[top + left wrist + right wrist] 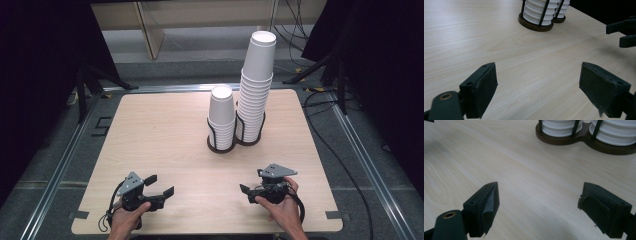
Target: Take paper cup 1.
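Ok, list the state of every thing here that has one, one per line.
Left gripper: open, fingers wide apart, empty, low over the table.
Right gripper: open, empty, near the table's front edge.
Taller cup stack: upright, nested, seated in the holder.
Shorter cup stack: upright, nested, in the holder's other ring.

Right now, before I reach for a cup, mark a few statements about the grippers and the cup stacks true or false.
1. Both grippers are open and empty. True: the left gripper and right gripper hold nothing.
2. The two paper cup stacks are equally tall. False: the right stack rises above the left stack.
3. The stacks stand in a dark wire holder. True.
4. One cup lies loose on the wooden table. False: all cups are stacked.
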{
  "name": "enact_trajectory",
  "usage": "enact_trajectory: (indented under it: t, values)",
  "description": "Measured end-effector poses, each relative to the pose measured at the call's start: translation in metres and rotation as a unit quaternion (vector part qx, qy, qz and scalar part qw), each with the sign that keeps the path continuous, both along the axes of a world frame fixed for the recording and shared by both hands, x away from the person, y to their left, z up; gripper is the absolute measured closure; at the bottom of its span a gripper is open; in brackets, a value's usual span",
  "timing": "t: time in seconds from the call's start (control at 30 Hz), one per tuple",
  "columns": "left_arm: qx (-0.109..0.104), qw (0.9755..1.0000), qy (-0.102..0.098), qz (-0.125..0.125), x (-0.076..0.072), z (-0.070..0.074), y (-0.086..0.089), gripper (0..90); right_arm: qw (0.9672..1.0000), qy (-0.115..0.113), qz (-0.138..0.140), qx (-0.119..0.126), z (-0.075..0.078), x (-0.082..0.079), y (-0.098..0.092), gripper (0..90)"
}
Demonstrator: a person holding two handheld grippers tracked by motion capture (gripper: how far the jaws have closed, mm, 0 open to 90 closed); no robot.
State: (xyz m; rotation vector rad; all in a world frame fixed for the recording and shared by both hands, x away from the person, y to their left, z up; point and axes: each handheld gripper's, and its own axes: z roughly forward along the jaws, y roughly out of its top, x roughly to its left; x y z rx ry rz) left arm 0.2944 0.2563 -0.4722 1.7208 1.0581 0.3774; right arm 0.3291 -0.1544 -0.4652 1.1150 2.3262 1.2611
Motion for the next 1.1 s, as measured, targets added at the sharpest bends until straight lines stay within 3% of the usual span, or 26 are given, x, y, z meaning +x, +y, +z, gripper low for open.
enact_trajectory:
  t: [0.03, 0.13, 0.17, 0.3, 0.33, 0.47, 0.6, 0.63, 0.67, 0.77, 0.8, 0.87, 0.9, 0.93, 1.1]
  values:
    - [-0.001, 1.0000, 0.000, 0.001, 0.000, 0.000, 0.000, 14.5, 0.9999, 0.009, -0.011, 0.008, 0.000, -0.002, 0.001, 16.7]
    - [-0.006, 1.0000, -0.003, 0.001, 0.000, 0.000, 0.000, 14.5, 0.9999, -0.003, -0.010, 0.006, 0.000, 0.000, 0.000, 16.8]
    - [-0.005, 1.0000, -0.003, 0.000, 0.000, 0.000, 0.000, 14.5, 0.9998, 0.003, -0.007, 0.016, 0.001, 0.000, 0.001, 16.8]
    - [-0.005, 1.0000, -0.003, 0.000, 0.000, 0.000, 0.000, 14.5, 0.9999, -0.013, -0.004, 0.005, 0.002, 0.002, 0.000, 16.9]
    - [-0.005, 1.0000, -0.003, 0.001, 0.000, 0.000, 0.000, 14.4, 0.9998, -0.015, -0.005, 0.012, 0.001, 0.003, 0.001, 16.9]
    - [-0.011, 0.9999, -0.005, 0.005, 0.000, 0.000, -0.001, 14.4, 0.9997, -0.002, -0.005, 0.026, 0.004, 0.002, 0.002, 16.9]
    - [-0.010, 0.9999, -0.006, 0.006, 0.001, 0.000, 0.000, 14.4, 0.9993, -0.029, 0.001, 0.025, 0.008, 0.007, 0.001, 16.7]
    - [-0.010, 0.9999, -0.006, 0.005, 0.001, 0.000, 0.000, 14.4, 0.9992, -0.030, -0.003, 0.025, 0.009, 0.008, 0.001, 16.2]
    - [-0.011, 0.9999, -0.007, 0.005, 0.001, -0.001, -0.001, 14.4, 0.9992, -0.016, -0.004, 0.037, 0.009, 0.007, 0.002, 15.9]
    - [-0.001, 1.0000, -0.005, 0.000, 0.001, 0.000, 0.000, 14.4, 0.9992, -0.029, 0.001, 0.026, 0.012, 0.011, 0.001, 15.9]
    - [-0.016, 0.9998, -0.013, -0.003, 0.001, -0.002, -0.002, 14.4, 0.9991, -0.031, 0.002, 0.029, 0.012, 0.013, 0.002, 15.9]
    - [-0.014, 0.9998, -0.013, -0.003, 0.001, -0.001, -0.002, 14.4, 0.9987, -0.037, 0.001, 0.035, 0.014, 0.015, 0.003, 15.7]
    - [-0.006, 0.9999, -0.010, -0.001, 0.001, 0.000, -0.001, 14.4, 0.9990, -0.023, 0.002, 0.038, 0.016, 0.015, 0.004, 15.7]
    - [-0.007, 0.9999, -0.012, -0.001, 0.002, 0.000, -0.001, 14.4, 0.9985, -0.041, 0.006, 0.037, 0.017, 0.018, 0.005, 15.8]
    - [-0.013, 0.9997, -0.019, -0.002, 0.001, 0.000, 0.000, 14.4, 0.9978, -0.045, 0.007, 0.048, 0.027, 0.024, 0.012, 16.1]
